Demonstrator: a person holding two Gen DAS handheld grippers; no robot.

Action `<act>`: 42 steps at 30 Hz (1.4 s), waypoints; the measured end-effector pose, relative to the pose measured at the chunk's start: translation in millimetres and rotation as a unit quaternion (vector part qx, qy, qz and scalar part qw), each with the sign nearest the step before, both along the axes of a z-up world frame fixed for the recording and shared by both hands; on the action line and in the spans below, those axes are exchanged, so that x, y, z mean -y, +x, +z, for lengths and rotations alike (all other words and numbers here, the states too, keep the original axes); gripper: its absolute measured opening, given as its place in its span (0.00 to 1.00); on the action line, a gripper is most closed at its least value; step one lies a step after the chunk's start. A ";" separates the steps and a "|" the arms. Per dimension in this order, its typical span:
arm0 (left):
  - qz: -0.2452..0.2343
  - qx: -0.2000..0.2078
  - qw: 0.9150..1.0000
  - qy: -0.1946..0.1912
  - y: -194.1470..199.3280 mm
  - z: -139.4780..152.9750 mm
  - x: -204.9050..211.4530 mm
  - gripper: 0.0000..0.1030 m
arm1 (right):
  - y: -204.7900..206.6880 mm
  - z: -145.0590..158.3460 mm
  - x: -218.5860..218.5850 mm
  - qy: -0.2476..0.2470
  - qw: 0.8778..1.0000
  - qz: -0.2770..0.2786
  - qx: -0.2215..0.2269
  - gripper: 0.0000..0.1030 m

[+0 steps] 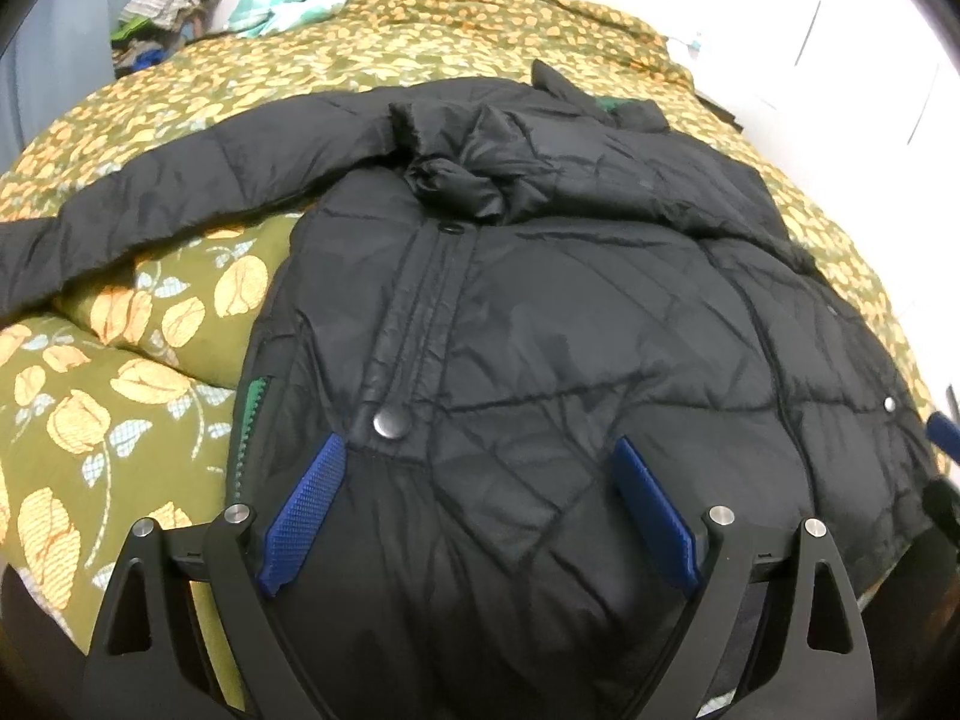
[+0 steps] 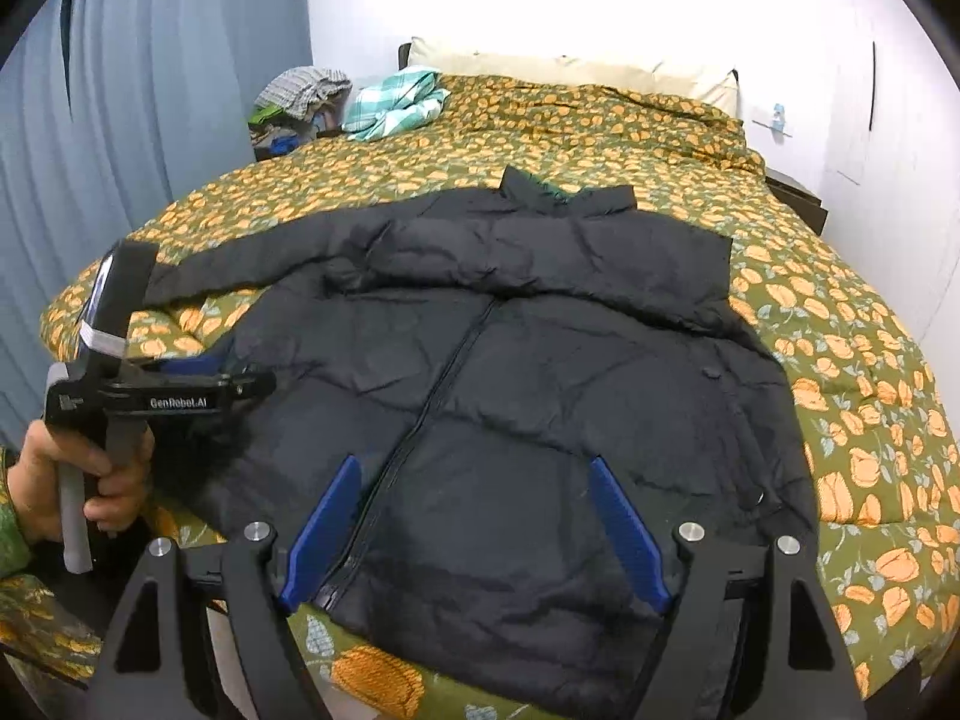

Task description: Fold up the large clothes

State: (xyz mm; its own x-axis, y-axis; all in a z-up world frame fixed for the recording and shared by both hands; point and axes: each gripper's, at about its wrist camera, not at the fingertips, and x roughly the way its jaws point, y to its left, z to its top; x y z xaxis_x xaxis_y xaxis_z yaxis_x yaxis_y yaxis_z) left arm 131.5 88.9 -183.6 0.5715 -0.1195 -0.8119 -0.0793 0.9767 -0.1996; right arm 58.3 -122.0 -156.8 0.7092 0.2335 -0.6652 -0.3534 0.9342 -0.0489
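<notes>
We are holding both grippers over a black jacket that is lying spread front-up on a flowered bedspread. The left gripper is standing with its jaws wide apart and nothing between the blue pads; the jacket's hem and a snap button are lying just ahead of its left pad. The right gripper is likewise gaping wide and gripping nothing, the jacket's zipper line running up between its jaws. One sleeve is stretching away to the left beyond both. A hand is gripping the left gripper's handle, left of the right jaws.
</notes>
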 end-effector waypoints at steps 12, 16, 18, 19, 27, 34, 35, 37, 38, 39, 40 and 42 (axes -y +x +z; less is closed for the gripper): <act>-0.001 0.008 1.000 -0.017 -8.2 5.4 -1.7 0.89 | -1.2 -3.7 2.2 0.002 1.000 -0.007 -0.007 0.78; -0.004 0.007 1.000 -0.018 -8.4 6.9 -1.5 0.89 | -1.5 -5.2 1.4 0.001 1.000 -0.005 -0.009 0.78; -0.006 0.010 1.000 -0.024 -9.6 9.4 -1.4 0.89 | -2.5 -5.5 0.1 0.000 1.000 -0.003 -0.009 0.78; -0.008 0.011 1.000 -0.027 -10.6 10.8 -1.1 0.89 | -2.9 -5.7 -0.5 -0.001 1.000 -0.003 -0.008 0.78; -0.023 0.018 0.999 -0.027 -21.7 24.2 4.5 0.89 | -2.4 -7.8 -3.2 -0.001 1.000 -0.001 -0.010 0.78; -0.020 0.055 0.997 -0.047 -24.1 72.5 -18.0 0.89 | -2.9 -7.8 -6.3 -0.003 1.000 0.002 -0.006 0.78; -0.014 0.064 0.996 -0.052 -21.9 81.8 -27.2 0.90 | -2.9 -8.2 -6.9 -0.004 1.000 0.003 -0.006 0.78; 0.009 0.079 0.995 -0.057 -15.2 99.4 -51.4 0.94 | -2.7 -9.0 -7.3 -0.004 1.000 0.003 -0.007 0.78; 0.022 0.080 0.995 -0.057 -10.5 102.9 -62.6 0.95 | -3.3 -8.8 -7.1 -0.004 1.000 0.003 -0.007 0.78; 0.043 0.080 0.994 -0.056 -5.3 104.8 -77.5 0.95 | -3.2 -9.0 -7.3 -0.003 1.000 0.003 -0.007 0.78; 0.072 0.074 0.993 -0.053 0.4 102.8 -94.5 0.95 | -3.0 -8.9 -7.2 -0.003 1.000 0.003 -0.007 0.78; 0.124 0.062 0.989 -0.057 7.5 94.1 -125.1 0.95 | -3.2 -8.8 -7.0 -0.004 1.000 0.003 -0.007 0.78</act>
